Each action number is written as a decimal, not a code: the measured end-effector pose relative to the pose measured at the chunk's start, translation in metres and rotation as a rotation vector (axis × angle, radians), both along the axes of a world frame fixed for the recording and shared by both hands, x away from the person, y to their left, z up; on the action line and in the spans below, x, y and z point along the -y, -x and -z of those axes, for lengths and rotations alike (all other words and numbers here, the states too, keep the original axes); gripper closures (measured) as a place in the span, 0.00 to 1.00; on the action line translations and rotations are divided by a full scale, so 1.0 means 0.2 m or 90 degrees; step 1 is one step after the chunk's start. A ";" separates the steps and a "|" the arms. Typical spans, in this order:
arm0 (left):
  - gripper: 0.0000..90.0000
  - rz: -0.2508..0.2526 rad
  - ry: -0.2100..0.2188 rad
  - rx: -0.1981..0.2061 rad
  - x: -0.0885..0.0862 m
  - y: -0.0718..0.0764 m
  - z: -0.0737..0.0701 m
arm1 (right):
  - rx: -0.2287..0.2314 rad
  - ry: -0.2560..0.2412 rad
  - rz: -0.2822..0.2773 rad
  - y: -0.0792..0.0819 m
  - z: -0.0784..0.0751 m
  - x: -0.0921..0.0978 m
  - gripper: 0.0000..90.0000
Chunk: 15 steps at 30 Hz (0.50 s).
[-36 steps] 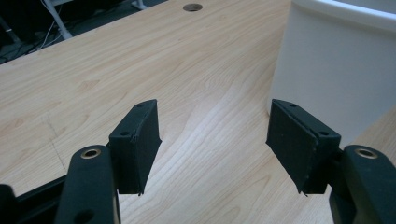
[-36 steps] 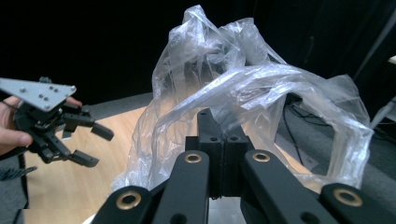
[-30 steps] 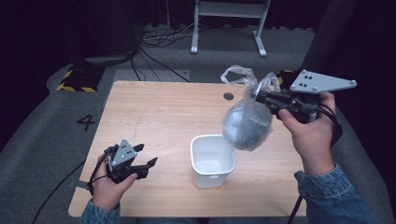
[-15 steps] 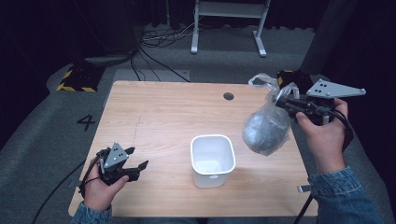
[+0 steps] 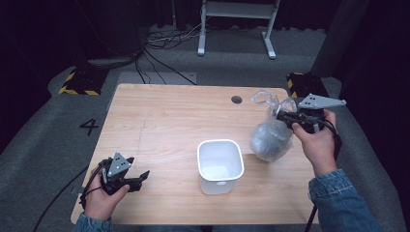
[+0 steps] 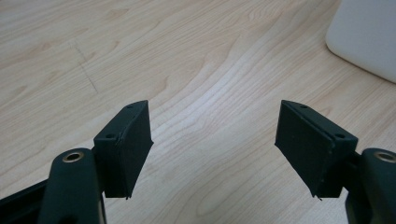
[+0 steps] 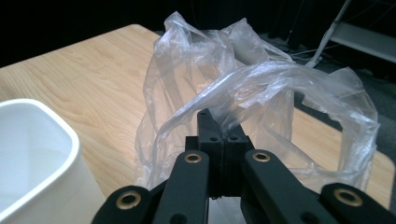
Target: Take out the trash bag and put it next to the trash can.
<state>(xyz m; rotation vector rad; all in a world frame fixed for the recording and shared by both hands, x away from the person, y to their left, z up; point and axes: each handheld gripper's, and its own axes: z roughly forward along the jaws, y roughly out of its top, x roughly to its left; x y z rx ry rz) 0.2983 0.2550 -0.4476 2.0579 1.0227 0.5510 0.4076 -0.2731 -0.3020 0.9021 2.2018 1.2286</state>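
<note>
A clear plastic bag with a dark grey bulk inside rests on the wooden table at its right side, right of a white square bin. My right gripper is shut on the bag's gathered top; in the right gripper view the crinkled plastic billows over the closed jaws of the right gripper, and the bin stands at the left. My left gripper sits open low at the table's front left, and the left gripper has only bare wood between its pads.
A round cable hole lies in the table near its far edge. Beyond the table are a white metal stand, floor cables and yellow-black striped blocks. A corner of the bin appears in the left gripper view.
My right gripper carried the bag rightward and down, from beside the bin's rim to the table's right side. My left gripper drifted slightly toward the front edge, still open.
</note>
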 end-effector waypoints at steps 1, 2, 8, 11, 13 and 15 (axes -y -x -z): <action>0.29 -0.004 0.002 -0.001 0.00 0.00 0.01 | -0.003 0.000 -0.001 -0.01 0.02 -0.01 1.00; 0.29 -0.006 0.003 -0.002 -0.01 0.00 0.01 | -0.007 -0.002 -0.004 -0.02 0.04 -0.02 1.00; 0.29 -0.005 0.002 -0.011 -0.01 0.01 0.03 | -0.037 0.000 -0.014 -0.06 0.14 -0.07 1.00; 0.29 -0.005 0.004 -0.013 -0.01 0.01 0.04 | -0.048 -0.003 -0.016 -0.07 0.18 -0.08 1.00; 0.29 -0.003 -0.001 -0.014 0.00 0.00 0.04 | -0.052 -0.006 -0.015 -0.07 0.19 -0.08 1.00; 0.30 -0.002 0.001 -0.015 0.00 0.00 0.04 | -0.053 -0.010 -0.015 -0.06 0.20 -0.08 1.00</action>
